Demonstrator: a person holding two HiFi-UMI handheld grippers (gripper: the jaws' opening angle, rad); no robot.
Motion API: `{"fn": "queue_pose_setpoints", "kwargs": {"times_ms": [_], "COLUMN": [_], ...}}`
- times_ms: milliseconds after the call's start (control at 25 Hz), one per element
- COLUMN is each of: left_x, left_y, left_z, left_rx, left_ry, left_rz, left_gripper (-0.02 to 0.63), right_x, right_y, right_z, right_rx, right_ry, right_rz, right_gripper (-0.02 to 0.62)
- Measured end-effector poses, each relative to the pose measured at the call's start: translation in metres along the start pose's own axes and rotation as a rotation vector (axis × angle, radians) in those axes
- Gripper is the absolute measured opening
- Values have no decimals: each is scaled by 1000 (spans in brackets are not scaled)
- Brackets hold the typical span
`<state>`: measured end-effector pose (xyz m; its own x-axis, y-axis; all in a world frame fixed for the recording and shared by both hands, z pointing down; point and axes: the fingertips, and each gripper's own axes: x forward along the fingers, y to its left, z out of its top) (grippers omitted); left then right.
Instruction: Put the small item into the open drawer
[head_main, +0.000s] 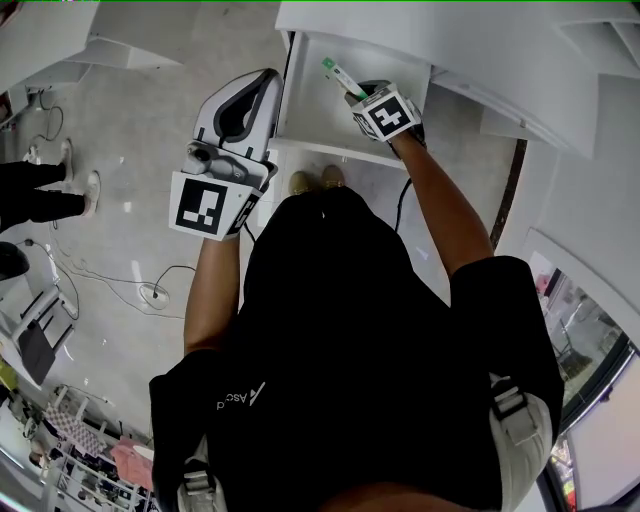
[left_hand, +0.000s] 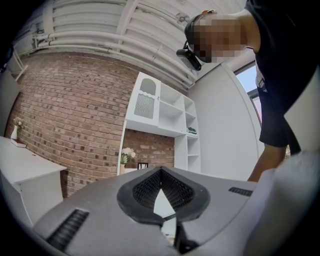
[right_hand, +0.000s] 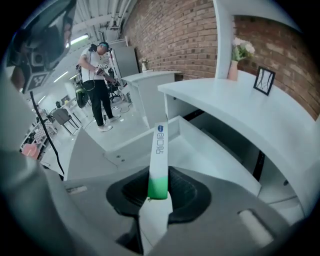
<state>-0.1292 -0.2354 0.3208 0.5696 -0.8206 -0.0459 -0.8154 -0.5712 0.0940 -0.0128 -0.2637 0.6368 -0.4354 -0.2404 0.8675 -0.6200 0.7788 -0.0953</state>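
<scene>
The small item is a slim white tube with a green end (head_main: 336, 71). My right gripper (head_main: 352, 93) is shut on it and holds it over the open white drawer (head_main: 308, 95). In the right gripper view the tube (right_hand: 159, 147) sticks out forward between the pads of the right gripper (right_hand: 160, 175), above the drawer's bare inside (right_hand: 200, 150). My left gripper (head_main: 266, 84) hangs left of the drawer's side wall and holds nothing. In the left gripper view the left gripper (left_hand: 161, 172) points up into the room, its pads meeting at the tips.
A white desk top (head_main: 400, 30) overhangs the drawer. On it stand a vase of flowers (right_hand: 235, 62) and a small picture frame (right_hand: 263, 80). The holder's shoes (head_main: 316, 181) are at the drawer front, cables (head_main: 150, 292) lie on the floor at left. Another person (right_hand: 97, 70) stands far back.
</scene>
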Motion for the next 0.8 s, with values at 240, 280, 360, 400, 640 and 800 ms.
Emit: {"fn": "queue_pose_setpoints", "kwargs": {"times_ms": [240, 280, 360, 400, 640, 800], "left_x": [4, 4, 5, 5, 4, 6], "left_y": [4, 4, 6, 7, 11, 13], "left_z": [-2, -3, -7, -7, -10, -10], "left_rx": [-13, -14, -10, -8, 0, -4], "left_ry": [3, 6, 21, 24, 39, 37], "left_rz": [21, 24, 29, 32, 49, 60], "left_gripper": [-2, -2, -2, -2, -2, -2], "right_x": [24, 28, 36, 40, 57, 66], "right_y": [-5, -6, -8, -8, -9, -11], "right_z": [-18, -21, -25, -26, -29, -34], "right_rx": [9, 9, 3, -3, -2, 1], "right_ry": [76, 85, 93, 91, 94, 115], "right_rz": [-8, -8, -6, -1, 1, 1], "right_gripper": [86, 86, 86, 86, 86, 86]}}
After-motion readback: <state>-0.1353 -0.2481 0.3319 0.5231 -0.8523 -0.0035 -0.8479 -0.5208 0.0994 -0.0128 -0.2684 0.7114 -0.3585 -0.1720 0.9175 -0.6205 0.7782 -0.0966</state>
